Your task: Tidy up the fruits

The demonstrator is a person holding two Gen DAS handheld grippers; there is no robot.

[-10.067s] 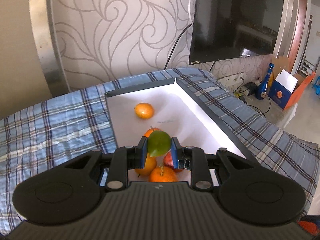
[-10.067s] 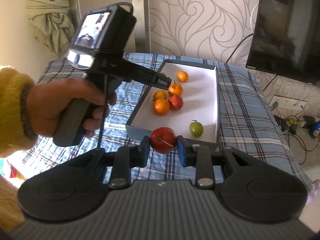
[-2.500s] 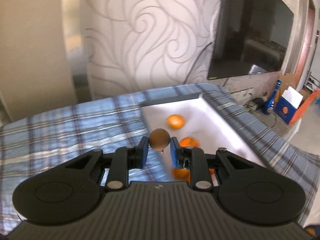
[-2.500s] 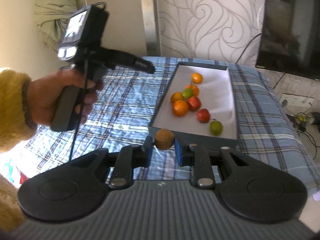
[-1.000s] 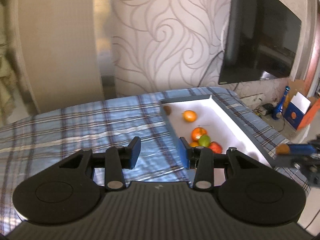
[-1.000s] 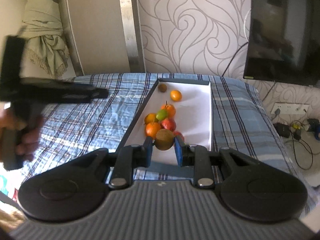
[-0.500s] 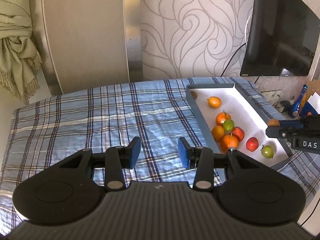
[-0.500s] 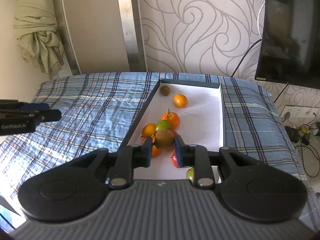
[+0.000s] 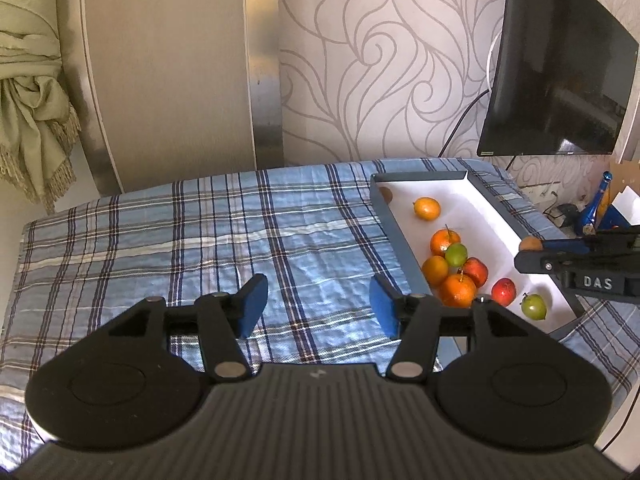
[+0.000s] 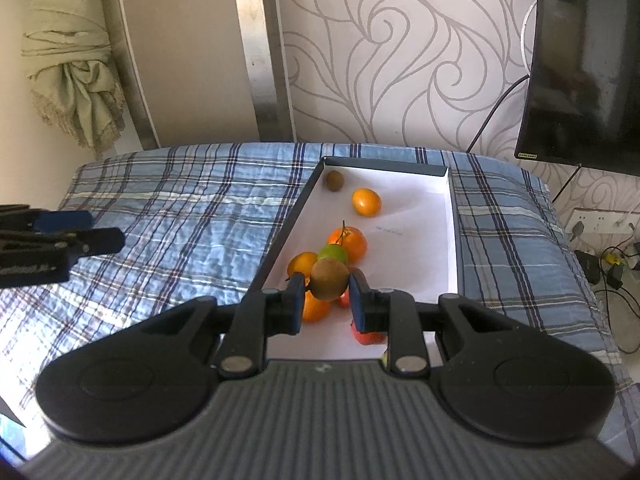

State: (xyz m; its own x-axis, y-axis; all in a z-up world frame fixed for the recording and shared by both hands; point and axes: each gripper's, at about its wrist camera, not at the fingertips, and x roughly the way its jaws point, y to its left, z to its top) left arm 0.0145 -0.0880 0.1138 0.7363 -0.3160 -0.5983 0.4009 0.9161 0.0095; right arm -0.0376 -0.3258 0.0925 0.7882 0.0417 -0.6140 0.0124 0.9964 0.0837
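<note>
Blue pads of the left hand-held gripper stand wide apart with nothing between them; its jaws have just been opening. Under and ahead of it lies the blue plaid cloth that covers the worktop. To the right of this hand-held gripper is the shallow box with a white inside, and the fruits lie in it: a brown kiwi in the far corner, an orange kumquat-like fruit near it, then a close group of oranges, a green fruit and a red fruit. Nearer, a second red fruit and a second green fruit lie a little apart. At the far right the right hand-held gripper reaches over the box with a brown fruit at its tip.

From the right wrist, the right hand-held gripper is narrow and clamps a brown kiwi between its blue pads. It is above the near half of the box, just over the group of oranges and the green fruit. Farther ahead, the other kiwi and the small orange fruit lie near the far wall of the box. Far to the left, the left hand-held gripper is over the plaid cloth.
</note>
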